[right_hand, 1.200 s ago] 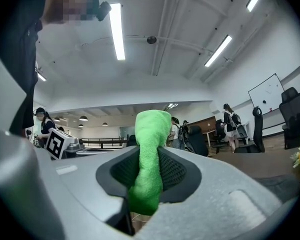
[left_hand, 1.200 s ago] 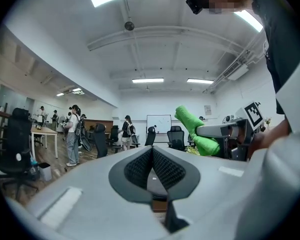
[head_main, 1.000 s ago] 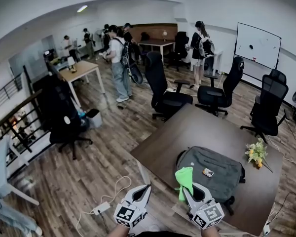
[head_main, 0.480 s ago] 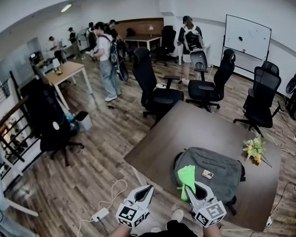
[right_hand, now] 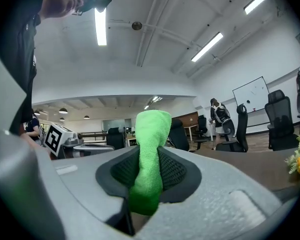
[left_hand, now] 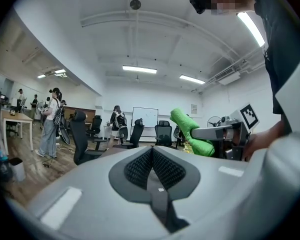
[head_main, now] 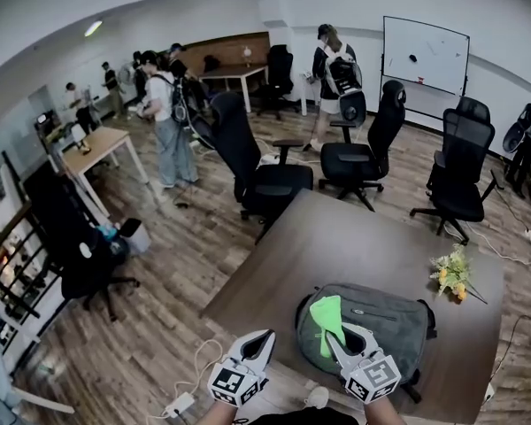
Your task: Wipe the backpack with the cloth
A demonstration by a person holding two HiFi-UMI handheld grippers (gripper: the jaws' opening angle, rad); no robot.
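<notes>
Two grippers low at the near edge of the scene, side by side. In the right gripper (head_main: 338, 336), jaws clamped tight on a green cloth (head_main: 327, 319), bunched into a roll and standing up out of the jaws, top end flopped over. Held at the near left corner of the grey backpack (head_main: 389, 319), cloth in front of the bag's fabric; cannot tell whether touching it. Just to the left, the left gripper (head_main: 262, 339), jaws pressed together with nothing between them, close to the table's near edge and apart from the backpack. Backpack lying flat on the near part of the brown table (head_main: 336, 237). Right of the bag, near the table's right edge, a small bunch of yellow and white flowers (head_main: 451, 274). Beyond the far side of the table, several black office chairs (head_main: 261, 180); on the far wall to the right, a whiteboard (head_main: 425, 54). Far off to the left, a few people (head_main: 164, 122) standing near a light wooden desk (head_main: 97, 142).
</notes>
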